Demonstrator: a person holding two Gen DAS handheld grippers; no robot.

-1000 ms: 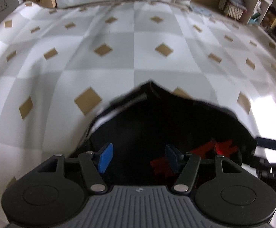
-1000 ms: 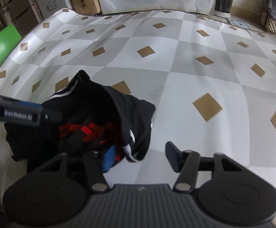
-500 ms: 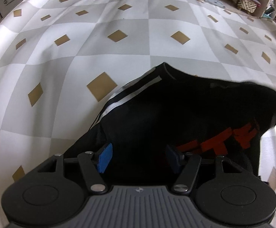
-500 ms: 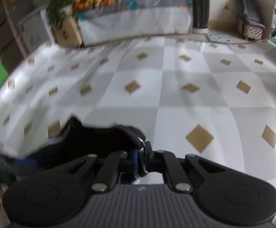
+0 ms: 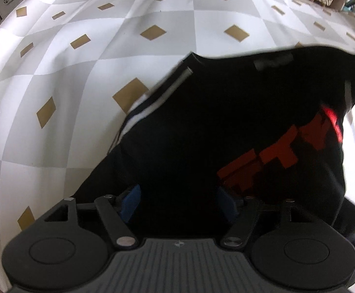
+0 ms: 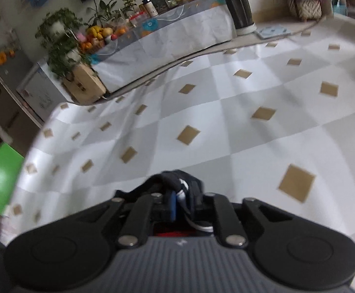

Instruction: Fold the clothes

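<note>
The black shirt (image 5: 226, 127) with red print lies spread on the checked cloth (image 5: 104, 48) covering the surface. The left hand-held gripper (image 5: 177, 201) hovers over the shirt's near edge, jaws wide and just been opening, nothing pinched. The right hand-held gripper (image 6: 181, 204) is clamped narrow on a bunched edge of the shirt (image 6: 175, 179).

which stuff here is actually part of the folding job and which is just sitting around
In the job:
- black garment with red print
- right hand-held gripper, shut on a bunch of its fabric
- left hand-held gripper, open over it
- checked cloth under it

Lying about:
- potted plants
- fruit
- cardboard box
</note>
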